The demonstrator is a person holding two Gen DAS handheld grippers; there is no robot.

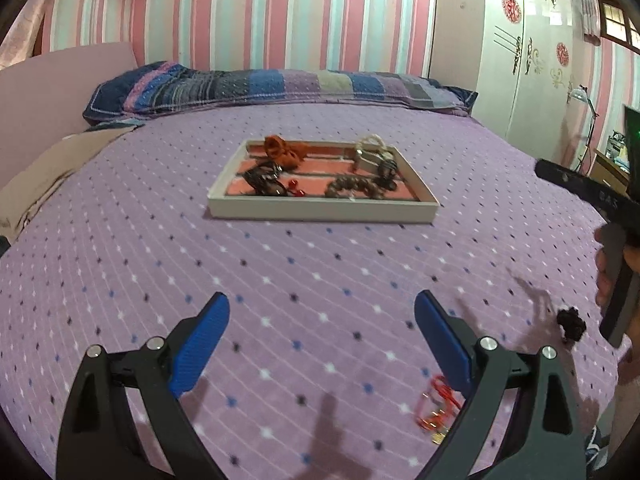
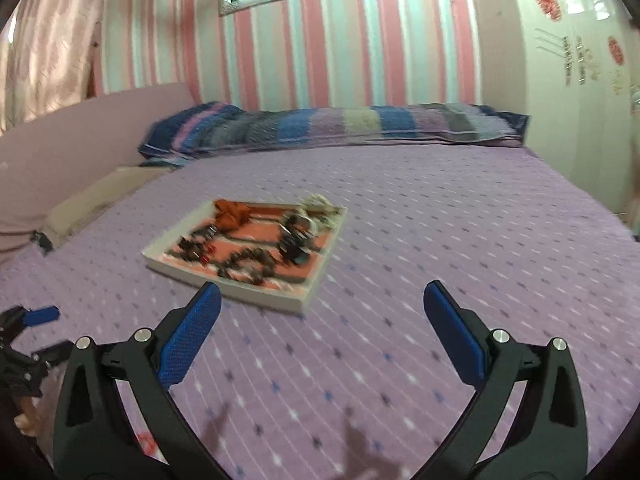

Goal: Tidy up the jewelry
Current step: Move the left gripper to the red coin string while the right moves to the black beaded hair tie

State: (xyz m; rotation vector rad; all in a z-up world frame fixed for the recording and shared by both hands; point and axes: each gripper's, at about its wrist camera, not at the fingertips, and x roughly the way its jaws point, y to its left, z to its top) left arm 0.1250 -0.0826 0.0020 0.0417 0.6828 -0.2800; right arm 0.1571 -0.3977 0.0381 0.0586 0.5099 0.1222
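Observation:
A shallow white tray [image 1: 320, 213] with a pink lining lies on the purple bedspread and holds several pieces: an orange one [image 1: 282, 152], black ones, a brown bead bracelet [image 1: 352, 187] and a pale one. It also shows in the right wrist view [image 2: 296, 304]. A red and gold piece [image 1: 436, 410] lies on the bedspread beside my left gripper's right finger. A small dark piece [image 1: 572, 323] lies further right. My left gripper [image 1: 322, 340] is open and empty. My right gripper [image 2: 322, 332] is open and empty, nearer than the tray.
The bedspread [image 1: 160, 260] covers a wide bed. A striped pillow [image 1: 280, 88] lies along the far edge under a striped wall. A white wardrobe [image 1: 520, 64] stands at the right. The right gripper's body [image 1: 616, 240] shows at the right edge.

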